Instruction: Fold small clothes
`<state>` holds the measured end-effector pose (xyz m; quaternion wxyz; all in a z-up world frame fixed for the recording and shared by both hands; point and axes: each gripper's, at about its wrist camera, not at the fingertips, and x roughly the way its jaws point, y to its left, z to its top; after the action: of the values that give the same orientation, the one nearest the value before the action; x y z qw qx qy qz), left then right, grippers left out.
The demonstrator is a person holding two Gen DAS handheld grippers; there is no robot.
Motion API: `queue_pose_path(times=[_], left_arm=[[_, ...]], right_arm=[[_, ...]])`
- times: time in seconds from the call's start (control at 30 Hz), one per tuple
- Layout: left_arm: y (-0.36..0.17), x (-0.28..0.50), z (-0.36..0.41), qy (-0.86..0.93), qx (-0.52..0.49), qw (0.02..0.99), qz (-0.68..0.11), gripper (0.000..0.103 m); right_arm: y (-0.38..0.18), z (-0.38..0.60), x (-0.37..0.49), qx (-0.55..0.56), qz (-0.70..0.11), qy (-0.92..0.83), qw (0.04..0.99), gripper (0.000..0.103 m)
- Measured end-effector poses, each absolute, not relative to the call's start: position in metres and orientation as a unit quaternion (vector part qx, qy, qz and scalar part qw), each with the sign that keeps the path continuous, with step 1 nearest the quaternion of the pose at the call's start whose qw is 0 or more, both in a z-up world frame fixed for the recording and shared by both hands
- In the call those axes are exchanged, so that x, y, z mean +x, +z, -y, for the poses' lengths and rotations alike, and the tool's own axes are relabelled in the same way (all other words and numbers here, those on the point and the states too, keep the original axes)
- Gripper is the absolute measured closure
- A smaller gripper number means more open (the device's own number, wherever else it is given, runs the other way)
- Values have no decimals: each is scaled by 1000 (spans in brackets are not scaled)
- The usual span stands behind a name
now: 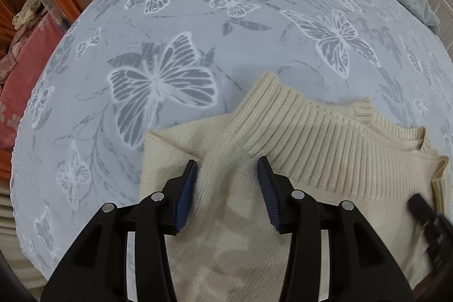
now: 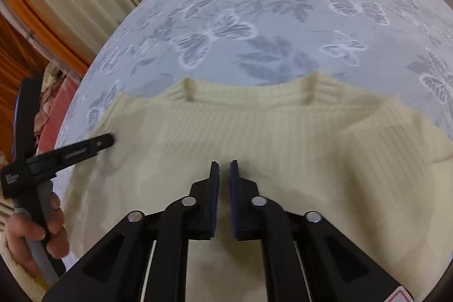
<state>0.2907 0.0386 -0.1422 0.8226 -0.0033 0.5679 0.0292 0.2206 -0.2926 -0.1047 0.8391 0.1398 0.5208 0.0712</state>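
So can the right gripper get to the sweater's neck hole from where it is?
Probably yes. The right gripper is shut and hangs over the cream sweater, with the collar just ahead. Only flat knit lies between, nothing blocks it.

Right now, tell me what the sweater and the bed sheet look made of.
Sweater: cream knitted yarn, likely wool or acrylic; ribbed rows on collar and cuff, matte and slightly fuzzy. Bed sheet: smooth, thin woven cloth, perhaps cotton, matte grey-blue with printed white butterflies.
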Motion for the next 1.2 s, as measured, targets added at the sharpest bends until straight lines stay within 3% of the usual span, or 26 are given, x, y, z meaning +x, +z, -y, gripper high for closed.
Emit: queue_pose_path(times=[0.03,0.1,0.17,0.2,0.27,0.33,0.53,0.57,0.6,0.63,0.7,0.73,0.77,0.87,1.13,1.2], left_arm=[[-142,291,-39,29,-2,823,-568,59],[-143,291,-39,28,-1,823,-567,57],[-144,291,-39,29,-4,824,-566,56],[-144,291,-39,29,-3,824,-565,56],[-145,291,-38,32,-2,825,-564,56],[-145,290,-38,34,-2,826,-563,56],[-144,289,-39,39,-3,826,-562,52],[-144,290,-39,40,-3,825,-563,52],[-144,290,-41,38,-7,825,-564,51],[-142,289,-43,35,-15,824,-565,51],[-136,283,-49,26,-36,825,-564,52],[-130,277,-52,21,-44,826,-561,53],[-125,271,-54,15,-49,829,-557,50],[-110,226,-79,21,-73,843,-532,14],[-162,143,-147,52,-274,778,-563,12],[-159,141,-140,55,-271,789,-548,10]], right_arm=[[-103,311,219,126,-519,42,844,95],[-105,370,213,109,-511,-38,852,102],[-103,440,195,152,-492,-101,851,102],[-97,466,187,150,-490,-164,843,86],[-83,506,165,163,-474,-243,831,83],[-63,523,138,236,-440,-194,844,84],[-69,447,119,191,-468,-45,862,85],[-87,438,122,149,-494,-51,855,88],[-102,439,124,122,-512,-76,847,100],[-118,449,125,116,-528,-98,836,103],[-115,464,116,177,-518,-98,831,103],[-109,468,112,194,-514,-104,829,92],[-96,467,105,210,-502,-102,833,87],[-72,443,90,198,-491,-76,845,86],[-54,309,137,169,-510,75,840,86],[-69,279,167,170,-528,89,828,86]])
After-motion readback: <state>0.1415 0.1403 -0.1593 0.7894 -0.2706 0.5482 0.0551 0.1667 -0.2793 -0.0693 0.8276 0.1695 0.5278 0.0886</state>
